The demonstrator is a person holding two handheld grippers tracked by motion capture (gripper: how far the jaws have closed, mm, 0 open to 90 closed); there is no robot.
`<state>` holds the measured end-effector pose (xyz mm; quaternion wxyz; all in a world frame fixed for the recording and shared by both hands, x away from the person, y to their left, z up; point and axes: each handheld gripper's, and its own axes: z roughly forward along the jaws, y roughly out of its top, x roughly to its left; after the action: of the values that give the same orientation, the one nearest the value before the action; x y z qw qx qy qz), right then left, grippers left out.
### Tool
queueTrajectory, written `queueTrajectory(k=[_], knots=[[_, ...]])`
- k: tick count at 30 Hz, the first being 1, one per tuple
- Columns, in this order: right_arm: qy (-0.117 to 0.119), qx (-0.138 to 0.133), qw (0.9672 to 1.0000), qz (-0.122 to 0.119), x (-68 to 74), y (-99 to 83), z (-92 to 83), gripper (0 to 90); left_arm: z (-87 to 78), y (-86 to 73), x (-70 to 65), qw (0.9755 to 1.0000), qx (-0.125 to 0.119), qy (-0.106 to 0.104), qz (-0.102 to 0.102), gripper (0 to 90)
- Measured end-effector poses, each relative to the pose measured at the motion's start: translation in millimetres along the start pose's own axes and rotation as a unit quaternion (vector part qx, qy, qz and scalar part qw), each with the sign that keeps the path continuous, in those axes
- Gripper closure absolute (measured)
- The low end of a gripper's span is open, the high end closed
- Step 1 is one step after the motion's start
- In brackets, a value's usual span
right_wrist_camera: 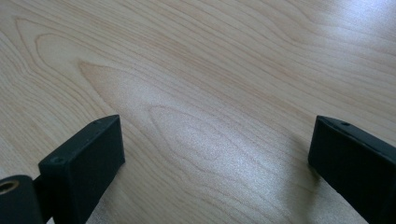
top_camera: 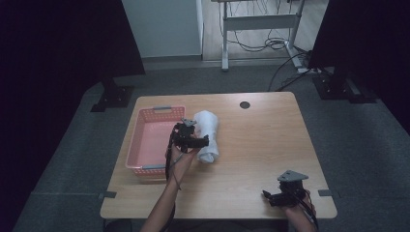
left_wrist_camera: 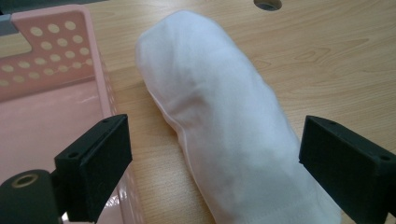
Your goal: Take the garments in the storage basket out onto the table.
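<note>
Room: dim, with grey carpet floor (top_camera: 72, 159), a pale wall panel at the back, black stands to either side, and a white desk frame (top_camera: 261, 21) with loose cables behind it. The upper corners of the high view are too dark to read.

Worktop (top_camera: 261, 145): light wood grain, rounded corners, with a dark round cable hole (top_camera: 245, 105) near the far edge. Its near edge is partly cut off by the bottom of the high view.

Pink basket (top_camera: 145, 140): perforated plastic with grey handles, standing on the left part of the worktop. Its right wall is partly hidden behind the left hand in the high view; in the left gripper view it is cut off at the left edge.

White rolled towel (left_wrist_camera: 219, 121): lies on the worktop just beside the basket's right wall, apart from it, long axis running away from the person. Its near end is cut off at the bottom of the left gripper view.

Left gripper (left_wrist_camera: 212, 154): held over the near end of the towel, jaws wide apart, one on each side of the roll and not pressing it.

Right gripper (right_wrist_camera: 217, 149): near the front right corner of the worktop, well apart from the towel, jaws spread wide over bare wood with nothing between them. The forearm behind it is cut off by the frame.
</note>
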<state>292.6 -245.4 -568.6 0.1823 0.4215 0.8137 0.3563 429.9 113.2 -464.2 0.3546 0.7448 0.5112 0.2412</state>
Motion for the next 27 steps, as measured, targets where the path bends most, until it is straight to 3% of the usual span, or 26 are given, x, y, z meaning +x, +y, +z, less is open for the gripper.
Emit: queueTrajectory(k=[27], knots=[[0.0, 0.0, 1.0, 0.0, 0.0, 0.0, 0.0, 3.4, -21.6, -14.2, 17.4, 0.9999, -0.015, -0.004, 0.002, 8.7]])
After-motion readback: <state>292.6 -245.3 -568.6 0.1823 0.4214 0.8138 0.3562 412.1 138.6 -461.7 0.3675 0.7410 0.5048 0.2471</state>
